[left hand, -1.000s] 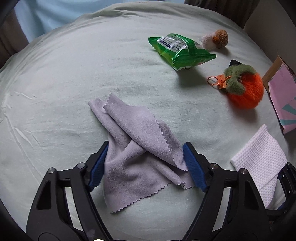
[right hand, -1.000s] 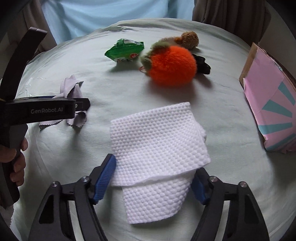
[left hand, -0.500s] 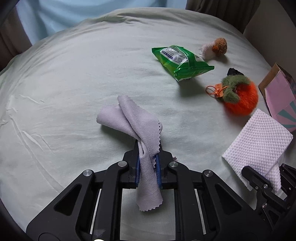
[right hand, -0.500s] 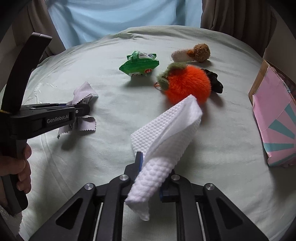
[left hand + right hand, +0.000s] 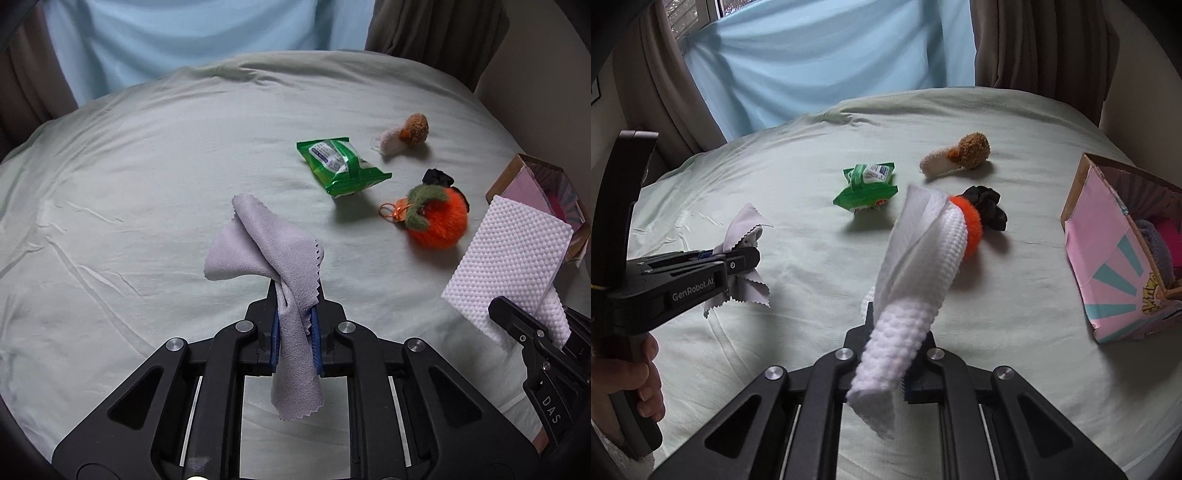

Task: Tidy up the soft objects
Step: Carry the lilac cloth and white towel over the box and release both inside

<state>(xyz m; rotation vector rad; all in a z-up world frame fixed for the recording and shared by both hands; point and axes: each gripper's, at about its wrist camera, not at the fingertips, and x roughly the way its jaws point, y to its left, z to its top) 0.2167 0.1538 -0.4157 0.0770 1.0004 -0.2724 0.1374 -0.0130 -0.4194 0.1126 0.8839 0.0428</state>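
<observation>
- Pale green bedsheet point(image 5: 129, 192) spread under blue curtain; loose soft items lie on it.
- Left gripper point(image 5: 294, 332) pinches the lilac pinked-edge microfibre cloth point(image 5: 273, 251), lifted clear of the sheet.
- Right gripper point(image 5: 897, 354) is clamped on the white waffle-textured cloth point(image 5: 916, 273), also aloft.
- Pink patterned cardboard box point(image 5: 1108, 258) sits far right, partly filled.
- Likely carry-to-box: keep both pinches firm, let tails hang free, release above the opening.

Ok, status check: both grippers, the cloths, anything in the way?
Left gripper shut on grey cloth, lifted. Right gripper shut on white cloth, lifted. Pink box open at right. Orange plush and green packet on the bed between.
</observation>
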